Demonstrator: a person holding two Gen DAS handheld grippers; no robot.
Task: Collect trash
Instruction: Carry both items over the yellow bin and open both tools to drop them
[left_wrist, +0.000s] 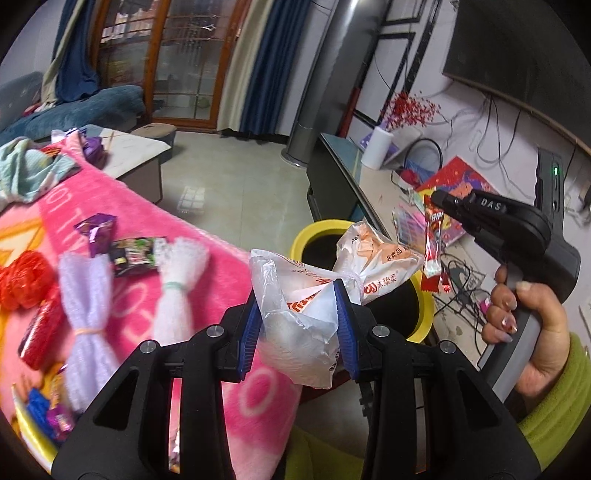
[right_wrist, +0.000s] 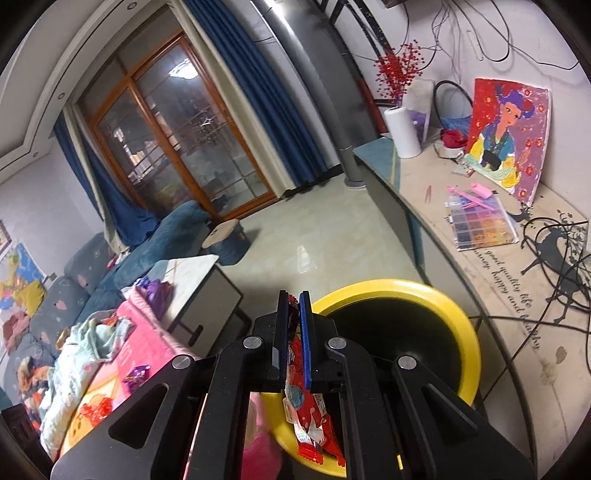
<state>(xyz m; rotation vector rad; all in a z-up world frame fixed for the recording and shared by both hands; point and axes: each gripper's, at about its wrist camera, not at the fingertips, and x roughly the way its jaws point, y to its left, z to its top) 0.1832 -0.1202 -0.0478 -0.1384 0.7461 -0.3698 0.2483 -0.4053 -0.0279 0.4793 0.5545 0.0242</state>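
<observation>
Both tongs are loaded for the dump: left gripper (left_wrist: 301, 314) clenches a crumpled white plastic bag (left_wrist: 317, 295) at frame centre, right gripper (right_wrist: 294, 332) pinches a red snack wrapper (right_wrist: 308, 413) over the yellow-rimmed trash bin (right_wrist: 469, 332) at lower right.

From where I sit, this is a home living room. I see a blue sofa (right_wrist: 162, 236) heaped with clothes, long blue curtains (right_wrist: 266, 92) beside wood-framed glass doors (right_wrist: 177, 136), and a pale tiled floor (right_wrist: 314, 240). A low table (left_wrist: 136, 147) stands by the sofa. Along the wall runs a TV cabinet (right_wrist: 498, 288) with a paper towel roll (right_wrist: 402, 129), red berry sprigs (right_wrist: 399, 70), a colourful painting (right_wrist: 509, 136) and loose cables (left_wrist: 491, 122) under a dark screen (left_wrist: 517, 48).
</observation>
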